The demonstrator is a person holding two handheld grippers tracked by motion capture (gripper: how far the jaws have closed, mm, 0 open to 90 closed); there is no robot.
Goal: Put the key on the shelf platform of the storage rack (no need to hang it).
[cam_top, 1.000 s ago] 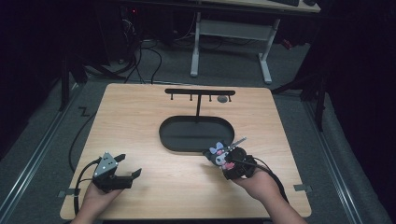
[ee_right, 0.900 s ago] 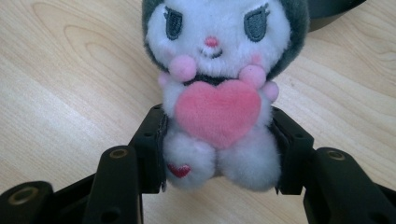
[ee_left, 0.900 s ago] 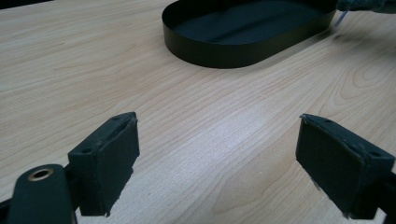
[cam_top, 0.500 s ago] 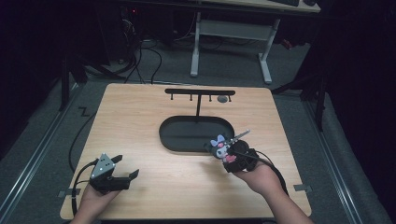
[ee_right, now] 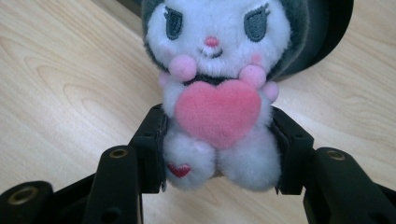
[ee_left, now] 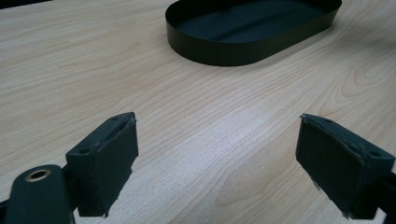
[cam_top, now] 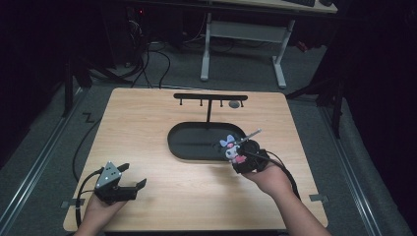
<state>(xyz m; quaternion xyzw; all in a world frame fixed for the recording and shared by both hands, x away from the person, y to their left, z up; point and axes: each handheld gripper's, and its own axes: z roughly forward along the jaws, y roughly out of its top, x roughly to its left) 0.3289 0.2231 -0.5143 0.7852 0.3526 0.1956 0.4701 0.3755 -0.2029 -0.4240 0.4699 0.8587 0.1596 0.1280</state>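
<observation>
My right tongs (ee_right: 215, 154) grip a plush toy (ee_right: 217, 93) by its body, just beside the near right rim of the black oval tray (cam_top: 196, 147). My left tongs (cam_top: 132, 179) sit spread wide, near-left of the tray on the bench (cam_top: 147, 118).

Dim laboratory or test room: a pale wooden bench (cam_top: 147, 123) stands on grey floor (cam_top: 44, 142) among trailing black cables (cam_top: 147, 59), with a white-legged desk frame (cam_top: 241, 44) behind it.
</observation>
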